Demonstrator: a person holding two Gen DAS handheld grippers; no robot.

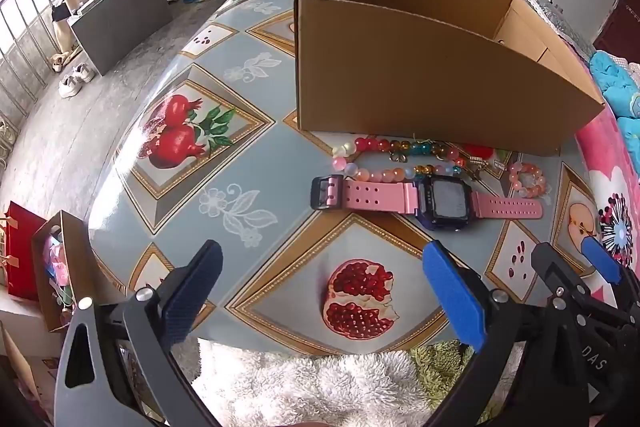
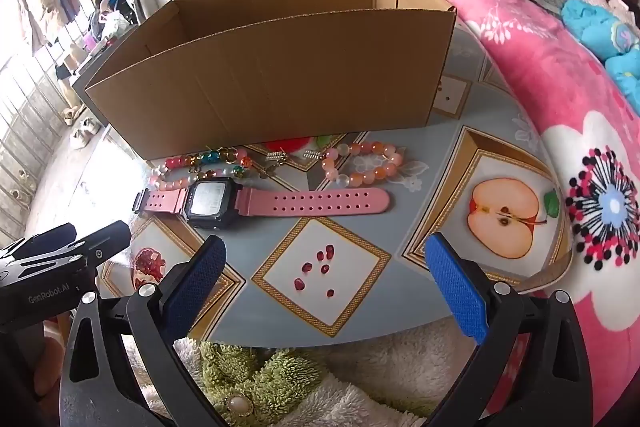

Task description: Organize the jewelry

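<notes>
I judge that no piece is picked yet, so this is the very start. The cardboard box (image 2: 264, 83) stands at 12 o'clock on the table (image 2: 440, 163), and all the jewelry lies just before its front wall. My next move calls for reaching forward to one piece. The pink watch (image 2: 260, 201) lies flat, with the long bead string (image 2: 200, 167) beside it and the small bracelet (image 2: 364, 163) at 1 o'clock. My left tongs (image 1: 324, 291) and right tongs (image 2: 326, 287) are both wide and hold nothing.

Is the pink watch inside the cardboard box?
No, the pink watch lies flat on the table in front of the cardboard box, next to the bead bracelets.
</notes>
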